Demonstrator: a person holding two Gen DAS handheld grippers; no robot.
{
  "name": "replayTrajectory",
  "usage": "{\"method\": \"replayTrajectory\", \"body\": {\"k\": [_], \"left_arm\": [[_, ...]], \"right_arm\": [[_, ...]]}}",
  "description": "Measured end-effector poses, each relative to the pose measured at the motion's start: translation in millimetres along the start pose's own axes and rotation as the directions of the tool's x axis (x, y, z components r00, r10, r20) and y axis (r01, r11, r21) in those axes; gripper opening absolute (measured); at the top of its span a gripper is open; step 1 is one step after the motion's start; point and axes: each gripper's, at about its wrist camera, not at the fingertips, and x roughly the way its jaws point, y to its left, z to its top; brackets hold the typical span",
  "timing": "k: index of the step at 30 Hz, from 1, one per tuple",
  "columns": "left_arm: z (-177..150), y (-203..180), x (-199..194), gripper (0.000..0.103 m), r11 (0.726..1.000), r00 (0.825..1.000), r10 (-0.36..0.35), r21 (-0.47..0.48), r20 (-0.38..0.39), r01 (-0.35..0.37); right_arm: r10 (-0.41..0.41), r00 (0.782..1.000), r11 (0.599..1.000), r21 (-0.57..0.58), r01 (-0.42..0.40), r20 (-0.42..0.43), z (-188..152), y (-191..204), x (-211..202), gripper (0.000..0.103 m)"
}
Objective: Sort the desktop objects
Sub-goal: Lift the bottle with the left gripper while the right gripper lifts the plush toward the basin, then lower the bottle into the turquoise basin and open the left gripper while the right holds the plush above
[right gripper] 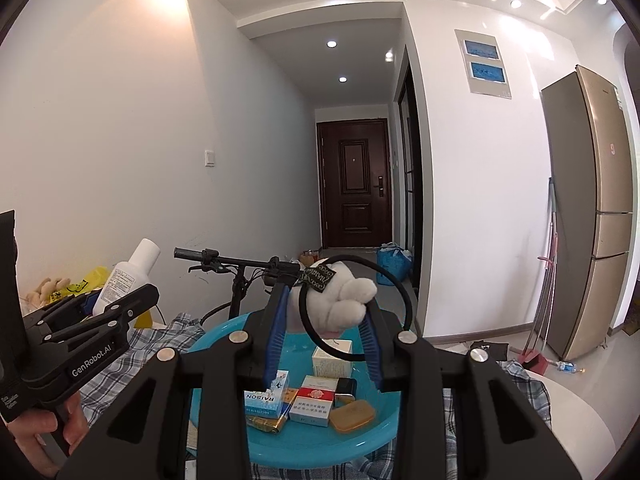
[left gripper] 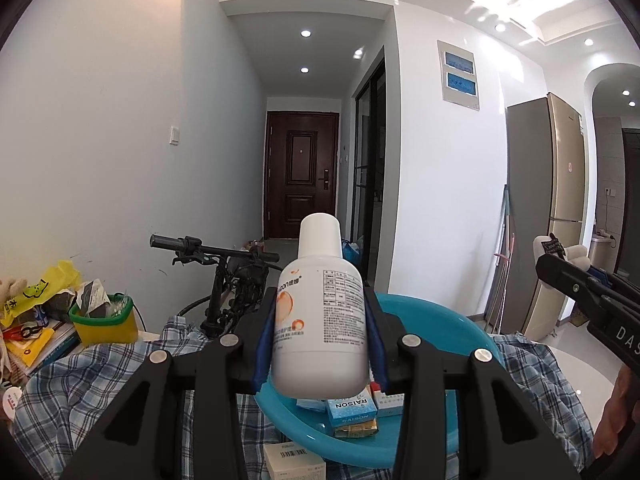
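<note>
Blue pads (left gripper: 262, 350) of the left gripper (left gripper: 320, 344) press both flanks of a white bottle (left gripper: 320, 316), held upright by its body so the cap stays free and the label faces out. The right gripper (right gripper: 326, 330) has its jaws closed on a white plush headband (right gripper: 340, 304), pinching the soft ornament rather than the thin black hoop, which loops loose in front. Both loads hang over the teal basin (right gripper: 320, 446), where a RAISON box (right gripper: 266, 396), a red-and-white carton (right gripper: 314, 400) and an amber soap bar (right gripper: 354, 414) already lie, so I judge it the collecting place. Under it a plaid cloth (left gripper: 104, 376) covers the bench; a yellow tub (left gripper: 106, 322) of clutter stands at the far left.
</note>
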Motion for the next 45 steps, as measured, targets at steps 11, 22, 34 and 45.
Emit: {"method": "replayTrajectory", "body": {"k": [11,22,34,45], "left_arm": [[-5.5,7.3,41.5,0.042,1.0,1.0,-0.008,-0.009,-0.029,0.008],[0.7,19.8,81.3,0.042,1.0,0.998,-0.002,-0.024,-0.06,0.001],[-0.2,5.7,128.4,0.042,1.0,0.991,-0.021,0.009,-0.13,0.022],[17.8,12.9,144.6,0.042,0.998,0.993,-0.052,-0.034,-0.107,0.048]], "right_arm": [[-0.026,1.0,1.0,-0.003,0.026,-0.016,4.1,-10.4,38.0,0.033],[-0.031,0.998,0.999,-0.028,0.03,-0.05,1.5,-13.0,79.7,0.033],[-0.022,0.998,1.0,-0.015,0.021,-0.063,8.4,-22.3,113.1,0.033],[-0.005,0.999,1.0,-0.01,0.005,-0.047,18.6,-21.9,125.8,0.033]]}}
